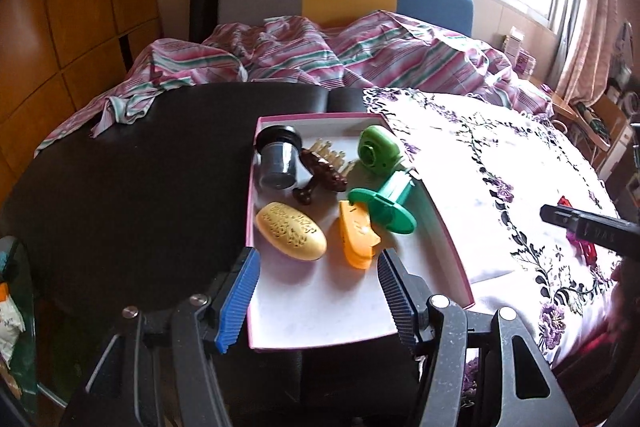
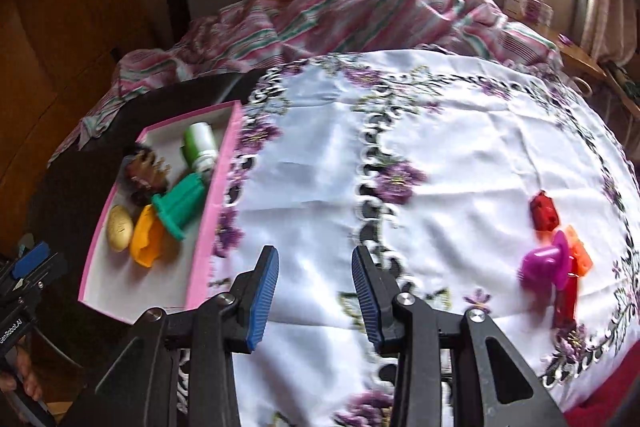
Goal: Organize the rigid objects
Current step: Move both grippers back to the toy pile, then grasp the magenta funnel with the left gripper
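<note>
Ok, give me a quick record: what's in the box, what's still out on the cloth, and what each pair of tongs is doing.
box: gold soap, orange clip, green funnel, green bottle, brown comb, dark cup
cloth: red piece, purple piece, orange piece
left tongs: open, empty, around the box's near corner
right tongs: open, empty, over cloth

left wrist view looks steeply down along left gripper (image 1: 316,291), close over near end of shallow pink-rimmed cardboard box (image 1: 448,239) on dark table, bed beyond; right wrist view looks down along right gripper (image 2: 316,291), close above white tablecloth with purple flower embroidery (image 2: 440,155); shared: same box (image 2: 218,195) at left edge, cloth (image 1: 480,187), striped bedding, colour-block headboard
</note>
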